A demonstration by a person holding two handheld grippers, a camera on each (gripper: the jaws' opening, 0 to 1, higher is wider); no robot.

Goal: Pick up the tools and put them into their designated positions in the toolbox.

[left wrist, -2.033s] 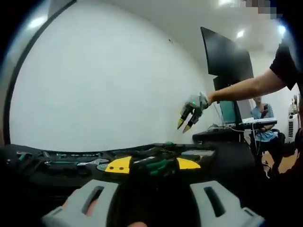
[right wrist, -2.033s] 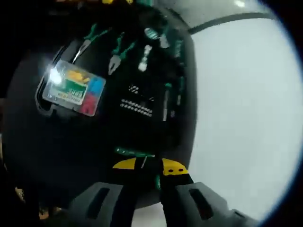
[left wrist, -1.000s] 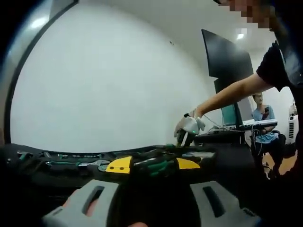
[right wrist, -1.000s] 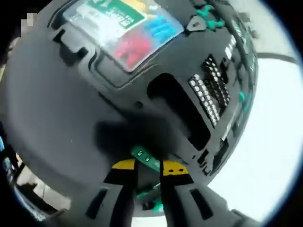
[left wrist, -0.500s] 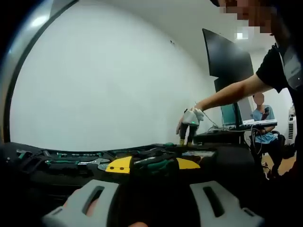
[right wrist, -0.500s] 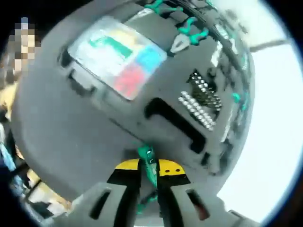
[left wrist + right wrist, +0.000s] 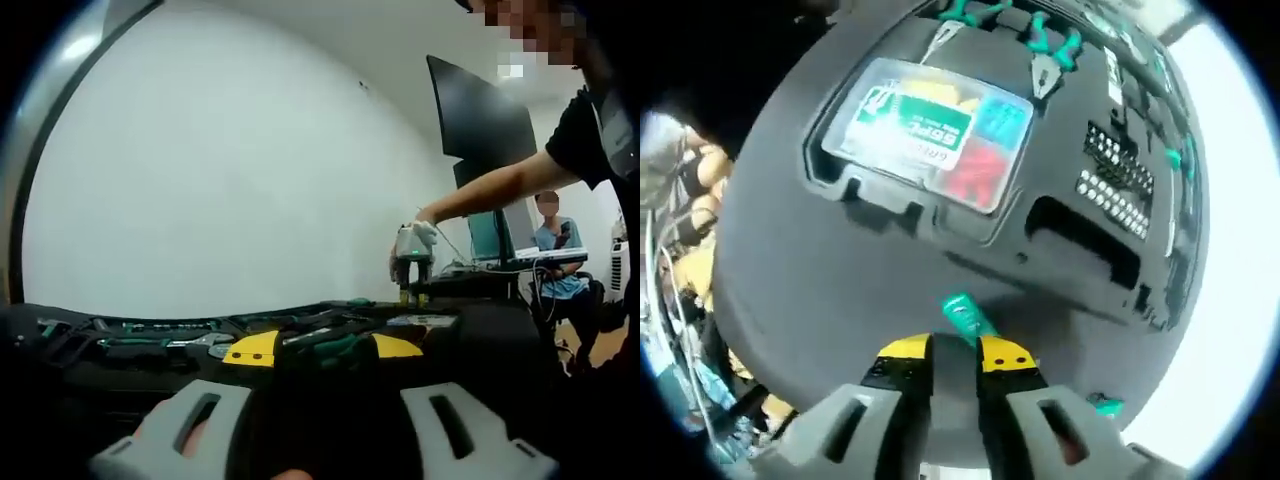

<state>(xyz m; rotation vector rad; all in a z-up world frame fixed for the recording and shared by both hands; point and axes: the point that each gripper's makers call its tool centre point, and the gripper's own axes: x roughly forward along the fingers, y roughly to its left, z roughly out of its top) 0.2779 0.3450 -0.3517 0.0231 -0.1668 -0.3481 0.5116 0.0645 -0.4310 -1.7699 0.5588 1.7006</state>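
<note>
In the right gripper view, the right tool has its yellow-tipped jaws nearly closed on a small green tool piece, whose long axis runs away from the camera and tilts up-left over the black toolbox tray. Beyond it lie an empty slot and a clear parts case; its green label is unreadable. In the left gripper view, the left tool holds green-handled pliers crosswise above the toolbox.
</note>
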